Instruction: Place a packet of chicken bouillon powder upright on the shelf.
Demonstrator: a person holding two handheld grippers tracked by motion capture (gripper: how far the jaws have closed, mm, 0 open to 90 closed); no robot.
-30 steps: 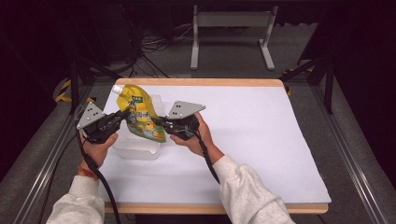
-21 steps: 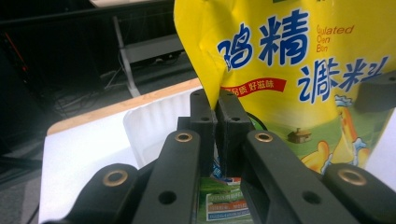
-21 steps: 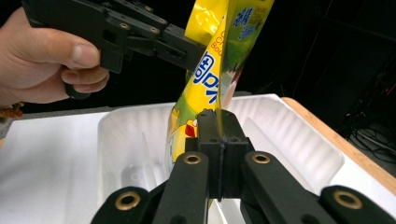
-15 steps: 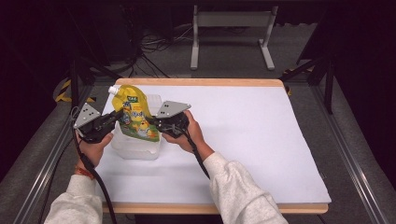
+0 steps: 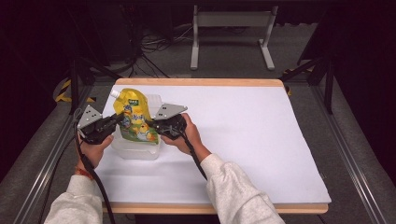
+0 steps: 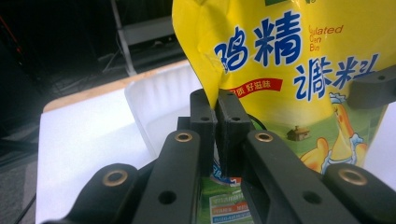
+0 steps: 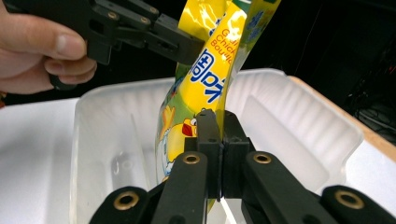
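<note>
Item: yellow chicken-seasoning spout pouch [image 5: 134, 119], standing upright over a translucent plastic container [image 5: 137, 150] at the left of the white-covered table [image 5: 243, 135]. Left gripper [image 5: 113, 122] is pinching the pouch's edge with jaws clamped; right gripper [image 5: 154, 126] is clamping the opposite edge. Progress, as judged: the pouch is being held suspended above the tub; lowering in and letting go are apparently outstanding.

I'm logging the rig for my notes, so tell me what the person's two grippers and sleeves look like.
Both the left gripper and the right gripper are black, each topped by a grey three-cornered plate, with a black cable trailing back along the forearm. Their jaws are black blocky bars on linkage arms with brass-coloured pivot pins. The person wears light grey sleeves.
</note>
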